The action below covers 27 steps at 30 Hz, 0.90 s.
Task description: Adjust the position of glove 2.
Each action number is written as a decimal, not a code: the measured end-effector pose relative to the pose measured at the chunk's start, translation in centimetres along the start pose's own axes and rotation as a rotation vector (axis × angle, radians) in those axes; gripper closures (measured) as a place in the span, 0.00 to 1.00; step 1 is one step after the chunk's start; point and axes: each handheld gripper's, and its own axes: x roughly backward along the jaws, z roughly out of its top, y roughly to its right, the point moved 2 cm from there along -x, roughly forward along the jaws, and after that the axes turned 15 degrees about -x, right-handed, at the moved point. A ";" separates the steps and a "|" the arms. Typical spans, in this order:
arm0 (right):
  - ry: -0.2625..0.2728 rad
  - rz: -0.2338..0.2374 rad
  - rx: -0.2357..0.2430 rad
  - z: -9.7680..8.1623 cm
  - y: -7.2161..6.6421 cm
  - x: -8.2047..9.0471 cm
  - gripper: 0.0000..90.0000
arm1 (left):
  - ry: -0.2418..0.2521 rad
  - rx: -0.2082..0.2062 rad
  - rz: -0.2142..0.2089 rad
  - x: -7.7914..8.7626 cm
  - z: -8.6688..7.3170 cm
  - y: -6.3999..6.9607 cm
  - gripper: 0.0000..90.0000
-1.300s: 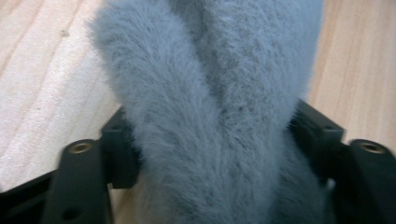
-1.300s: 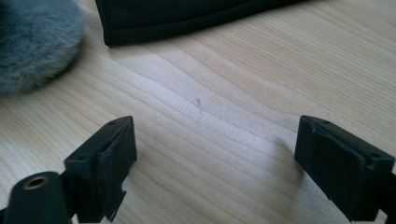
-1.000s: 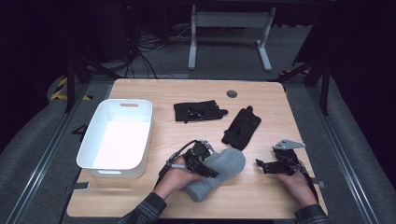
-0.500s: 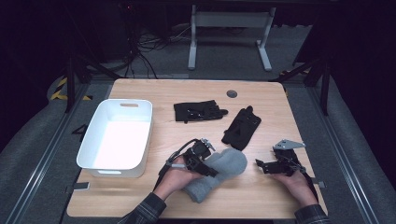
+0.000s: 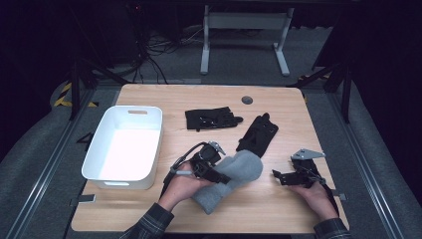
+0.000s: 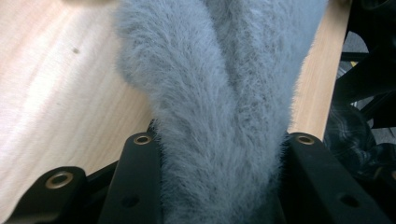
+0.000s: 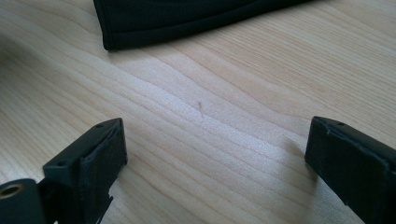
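A grey fluffy mitten (image 5: 238, 175) lies near the table's front middle, one end raised off the wood. My left gripper (image 5: 219, 176) is shut on that end; its jaws have just been closing with the fluff between them. In the left gripper view the grey mitten (image 6: 219, 93) is squeezed between both black jaws of my left gripper (image 6: 222, 142) and hangs over the table edge. My right gripper (image 5: 276, 177) rests low at the front right, open, nothing between its jaws. In the right gripper view my right gripper (image 7: 215, 140) frames bare wood.
A white bin (image 5: 119, 182) stands at the left of the wooden table (image 5: 283, 107). Two black gloves lie mid-table: one (image 5: 211, 119) flat, another (image 5: 258, 133) angled, its cuff (image 7: 187, 18) just beyond my right gripper. A round grommet (image 5: 247, 100) sits near the far edge.
My left gripper has risen a little with the grey mitten's end, which now stands higher off the table. My right gripper has stayed where it was.
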 end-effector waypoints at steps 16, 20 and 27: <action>0.000 -0.001 0.001 0.0 0.0 0.0 0.07 | 0.051 0.021 0.071 5.4 0.6 -1.1 0.70; 0.000 -0.001 0.001 0.0 0.0 0.0 0.07 | 0.055 0.031 0.103 7.0 0.4 -1.4 0.70; 0.000 -0.001 0.001 0.0 0.0 0.0 0.07 | 0.060 0.057 0.162 9.9 -0.4 -2.1 0.70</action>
